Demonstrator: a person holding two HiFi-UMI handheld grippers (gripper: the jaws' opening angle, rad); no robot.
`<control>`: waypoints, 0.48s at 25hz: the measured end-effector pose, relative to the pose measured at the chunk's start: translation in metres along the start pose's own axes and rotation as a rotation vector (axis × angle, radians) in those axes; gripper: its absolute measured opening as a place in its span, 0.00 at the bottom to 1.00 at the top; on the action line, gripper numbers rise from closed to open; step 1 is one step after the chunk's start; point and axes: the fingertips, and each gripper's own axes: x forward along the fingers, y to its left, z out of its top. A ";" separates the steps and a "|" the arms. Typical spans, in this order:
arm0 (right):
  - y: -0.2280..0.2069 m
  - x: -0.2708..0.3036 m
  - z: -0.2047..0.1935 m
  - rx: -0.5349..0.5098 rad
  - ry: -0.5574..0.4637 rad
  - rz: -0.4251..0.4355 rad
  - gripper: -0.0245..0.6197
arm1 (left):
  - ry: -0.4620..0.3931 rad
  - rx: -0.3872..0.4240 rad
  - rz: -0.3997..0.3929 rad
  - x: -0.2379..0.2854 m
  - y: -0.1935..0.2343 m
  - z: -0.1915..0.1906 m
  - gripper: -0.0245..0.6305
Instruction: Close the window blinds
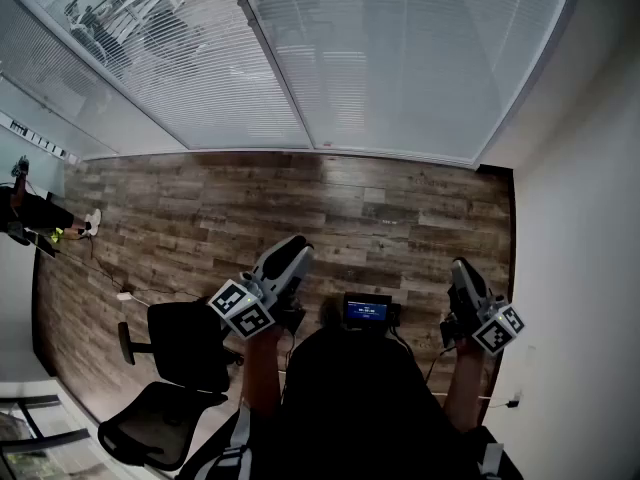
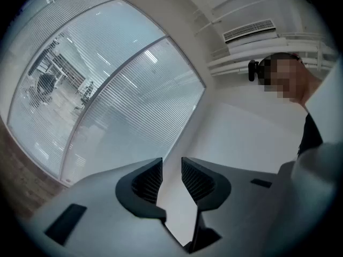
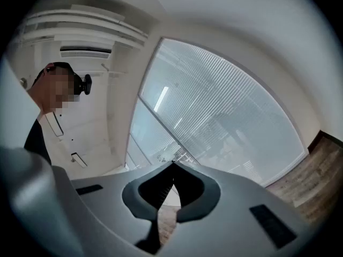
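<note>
Blinds (image 1: 400, 58) hang well ahead across the floor (image 1: 300, 208); left gripper (image 2: 171, 176) narrowly parted, right gripper (image 3: 171, 182) pinched together, both empty.

Cool, diffuse daylight comes through the blinds (image 1: 400, 58); the floor (image 1: 300, 208) below is dimmer, with faint shadows. Fisheye bending curves every edge, corners go black, and near parts look soft.

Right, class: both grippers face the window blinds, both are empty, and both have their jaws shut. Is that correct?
One slip: only the right gripper is shut, its tips meeting. The left gripper view shows the left gripper with its jaws apart and nothing between them. Both are empty and face the window blinds.
</note>
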 end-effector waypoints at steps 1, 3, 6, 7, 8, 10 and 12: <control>0.000 -0.001 0.000 0.002 0.000 -0.001 0.05 | 0.000 0.001 0.002 0.000 -0.001 0.000 0.22; -0.004 -0.005 0.000 0.001 0.005 -0.003 0.05 | 0.000 0.003 0.006 -0.001 -0.004 -0.001 0.22; -0.015 -0.011 -0.006 -0.018 0.028 -0.005 0.05 | -0.002 0.009 0.015 -0.002 -0.005 -0.002 0.22; -0.019 -0.011 -0.008 -0.025 0.035 -0.003 0.05 | -0.003 0.010 0.020 -0.003 -0.005 -0.003 0.22; -0.021 -0.011 -0.010 -0.027 0.040 0.001 0.05 | -0.005 0.011 0.024 -0.004 -0.005 -0.004 0.22; -0.019 -0.008 -0.011 -0.016 0.043 0.013 0.05 | -0.008 0.014 0.033 -0.006 -0.005 -0.005 0.22; -0.016 -0.004 -0.014 -0.007 0.049 0.025 0.05 | -0.011 0.016 0.042 -0.010 -0.006 -0.006 0.22</control>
